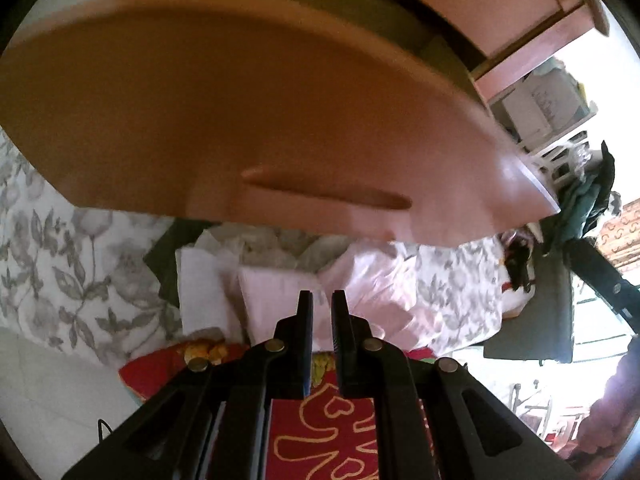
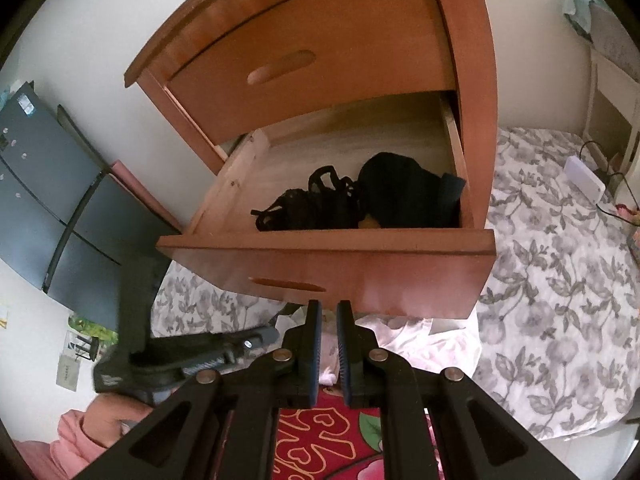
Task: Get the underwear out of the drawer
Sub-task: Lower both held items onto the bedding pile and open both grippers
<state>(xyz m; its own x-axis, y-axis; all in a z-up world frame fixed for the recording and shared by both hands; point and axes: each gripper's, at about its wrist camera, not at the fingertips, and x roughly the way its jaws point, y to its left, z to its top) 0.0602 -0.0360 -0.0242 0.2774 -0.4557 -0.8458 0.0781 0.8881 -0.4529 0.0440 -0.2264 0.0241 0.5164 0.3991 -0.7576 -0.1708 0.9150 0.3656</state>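
Inside the pulled-out lower drawer (image 2: 320, 244) of the reddish-brown wooden nightstand (image 2: 472, 80), toward its right front corner, lies the black underwear (image 2: 360, 196): a tangled lacy piece with thin straps on the left, touching a smoother, rounded dark bundle on the right that presses against the drawer's right wall. Its fabric is matte and crumpled, and a small yellowish patch shows just under the bundle at the drawer front. The rest of the pale wood drawer floor is bare. Above it the upper drawer front (image 2: 312, 60), with an oval recessed handle, sits closed. Below the open drawer's front panel, the right gripper (image 2: 329, 308) hovers with its black jaws parted by a narrow gap, holding nothing, well clear of the underwear. In the left wrist view, the left gripper (image 1: 322, 298) likewise has a slim gap between its jaws and grips nothing; it sits under the blurred drawer front, pointing at pale pink and white folded cloths (image 1: 280, 292) on the grey floral bedsheet (image 2: 560, 280). A red patterned fabric with yellow hearts (image 2: 320, 440) lies beneath both grippers.
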